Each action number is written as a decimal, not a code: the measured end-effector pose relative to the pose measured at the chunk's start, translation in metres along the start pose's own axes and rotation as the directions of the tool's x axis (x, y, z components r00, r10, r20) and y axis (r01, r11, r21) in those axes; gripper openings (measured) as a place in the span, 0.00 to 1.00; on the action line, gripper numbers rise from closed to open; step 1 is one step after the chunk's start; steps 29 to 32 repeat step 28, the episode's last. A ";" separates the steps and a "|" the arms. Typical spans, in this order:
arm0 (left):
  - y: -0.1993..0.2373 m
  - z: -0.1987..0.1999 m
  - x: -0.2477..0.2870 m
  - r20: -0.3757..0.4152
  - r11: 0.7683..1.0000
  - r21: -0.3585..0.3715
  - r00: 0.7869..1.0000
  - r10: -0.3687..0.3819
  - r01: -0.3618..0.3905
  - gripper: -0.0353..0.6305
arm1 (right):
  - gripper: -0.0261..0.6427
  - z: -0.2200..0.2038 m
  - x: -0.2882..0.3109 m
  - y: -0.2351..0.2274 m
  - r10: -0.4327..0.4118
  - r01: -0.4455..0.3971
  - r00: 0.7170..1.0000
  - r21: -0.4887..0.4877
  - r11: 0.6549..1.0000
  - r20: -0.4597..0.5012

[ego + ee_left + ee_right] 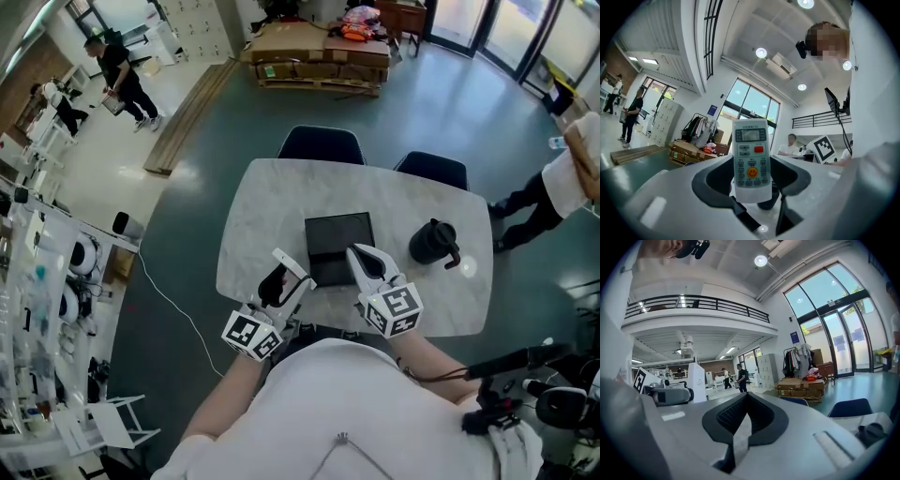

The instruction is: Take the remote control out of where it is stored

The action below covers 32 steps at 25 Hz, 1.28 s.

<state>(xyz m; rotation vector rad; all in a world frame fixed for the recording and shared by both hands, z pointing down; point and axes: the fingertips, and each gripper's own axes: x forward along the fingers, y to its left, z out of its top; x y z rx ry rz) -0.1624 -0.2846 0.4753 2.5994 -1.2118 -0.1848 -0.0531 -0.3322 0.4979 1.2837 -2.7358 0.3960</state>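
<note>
Remote control [751, 157] in left tool [284, 277]

white shirt [347, 412] | left tongs [289, 270] white, black-lined | right tongs [362, 255] alike

Pale table [272, 202]: black box [338, 246], black jug [433, 242]

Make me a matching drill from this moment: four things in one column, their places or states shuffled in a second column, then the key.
1. white remote control with an orange smiley button
2. flat black box
3. black lidded jug
4. right gripper

A. jaws together, nothing between them
B. on the pale marble table, right of the box
C. clamped between the jaws of the left gripper
D. middle of the table, just ahead of both grippers

Pairs: 1-C, 2-D, 3-B, 4-A
</note>
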 end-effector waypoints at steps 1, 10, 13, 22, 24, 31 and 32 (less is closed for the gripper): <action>0.001 -0.002 0.000 0.001 1.000 -0.002 1.000 -0.001 0.001 0.42 | 0.08 0.000 0.001 0.002 0.008 -0.008 1.000 0.000 1.000 0.002; 0.008 -0.003 -0.004 0.021 1.000 -0.013 1.000 -0.003 0.003 0.42 | 0.07 -0.003 0.002 0.014 0.042 -0.041 0.999 -0.021 0.999 0.010; 0.005 0.002 -0.003 0.017 1.000 -0.006 1.000 -0.009 0.010 0.42 | 0.07 -0.003 0.001 0.015 0.035 -0.035 0.999 -0.021 0.999 0.010; 0.006 0.003 -0.002 0.020 1.000 -0.009 0.999 -0.025 0.025 0.42 | 0.07 -0.007 -0.001 0.013 0.008 -0.008 1.000 -0.026 1.000 0.004; 0.009 0.001 0.000 0.023 0.999 -0.011 0.999 -0.030 0.030 0.42 | 0.07 -0.008 0.000 0.012 0.003 -0.003 1.000 -0.027 1.000 -0.006; 0.012 -0.004 0.004 0.031 0.999 -0.018 0.999 -0.041 0.041 0.42 | 0.06 -0.010 0.002 0.007 -0.009 0.008 1.000 -0.028 1.000 -0.024; 0.012 -0.004 0.004 0.031 0.999 -0.018 0.999 -0.041 0.041 0.42 | 0.06 -0.010 0.002 0.007 -0.009 0.008 1.000 -0.028 1.000 -0.024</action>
